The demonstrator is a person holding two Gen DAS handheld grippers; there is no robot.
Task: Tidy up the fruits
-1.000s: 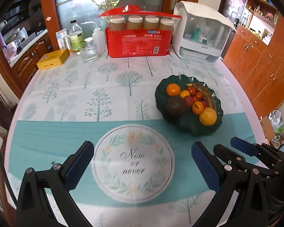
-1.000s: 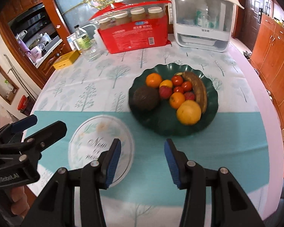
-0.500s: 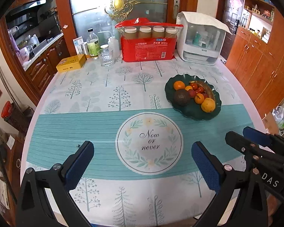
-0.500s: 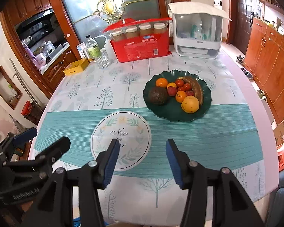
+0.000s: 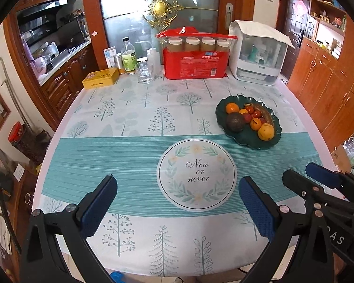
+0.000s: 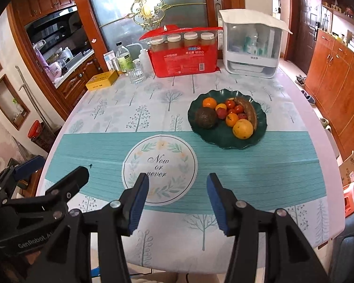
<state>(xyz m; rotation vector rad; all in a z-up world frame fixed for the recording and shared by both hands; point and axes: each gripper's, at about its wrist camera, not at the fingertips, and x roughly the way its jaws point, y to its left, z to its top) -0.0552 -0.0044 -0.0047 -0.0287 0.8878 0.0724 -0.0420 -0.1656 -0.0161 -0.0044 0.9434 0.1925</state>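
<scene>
A dark green scalloped plate [image 6: 226,139], right of centre in the frame, holds an avocado [image 6: 206,117], oranges, small tomatoes and a brown banana [image 6: 247,112]. Bare tablecloth [image 6: 101,120] fills the left and foreground, down to the table's curved near edge. Left gripper [image 5: 177,208] and right gripper [image 6: 178,201] both hang released, empty, at the bottom.
</scene>
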